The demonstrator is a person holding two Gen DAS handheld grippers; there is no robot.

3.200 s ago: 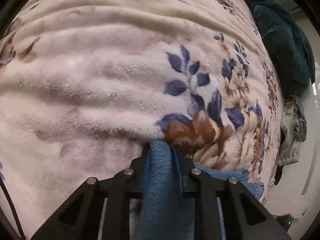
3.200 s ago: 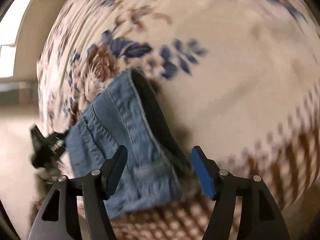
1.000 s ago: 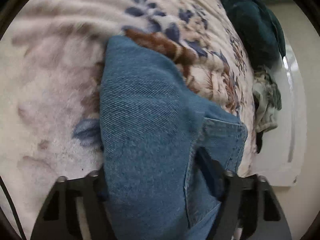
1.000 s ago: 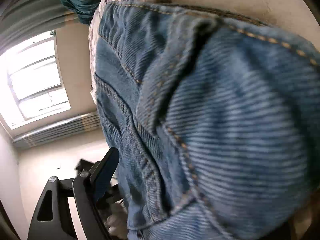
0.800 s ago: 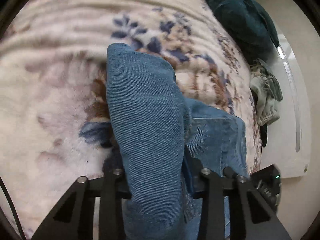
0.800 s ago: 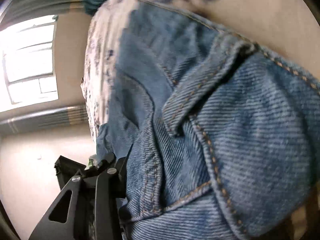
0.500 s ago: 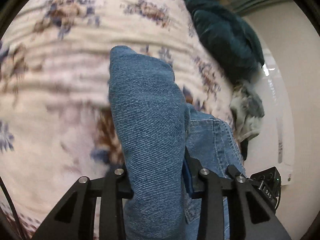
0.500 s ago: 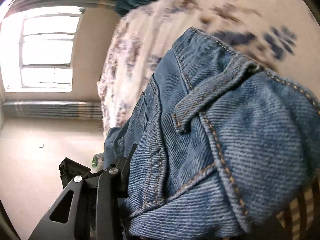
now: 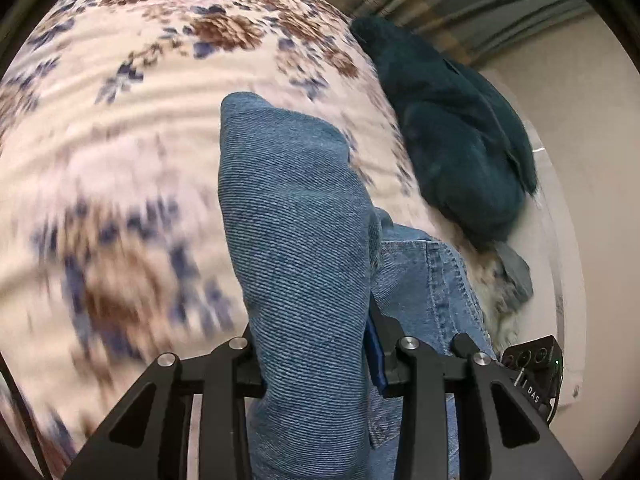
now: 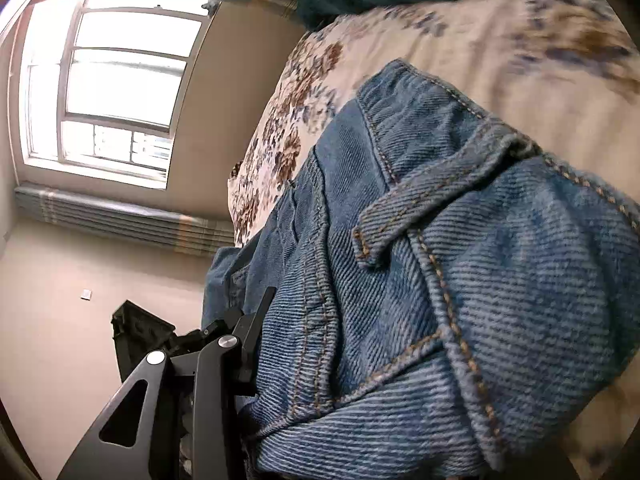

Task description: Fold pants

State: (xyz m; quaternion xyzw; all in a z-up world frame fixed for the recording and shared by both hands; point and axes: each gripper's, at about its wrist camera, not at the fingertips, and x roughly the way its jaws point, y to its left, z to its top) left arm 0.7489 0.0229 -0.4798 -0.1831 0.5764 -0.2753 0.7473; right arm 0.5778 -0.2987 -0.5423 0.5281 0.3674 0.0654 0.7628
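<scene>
Both tools pinch the blue denim pants (image 9: 304,240), lifted above the cream floral fleece bed blanket (image 9: 120,128). The left tool (image 9: 316,344) clamps a bunched fold; the right tool (image 10: 360,360) grips the waistband corner, its 2nd finger hidden. Denim spans between them.

Bedroom setting — a floral blanket (image 9: 120,128) in cream, brown and blue covers the bed, with a dark teal throw (image 9: 460,140) heaped at its far edge, beige walls (image 10: 60,340) beyond, and a bright window (image 10: 116,80) above striped curtain folds (image 10: 120,216).
</scene>
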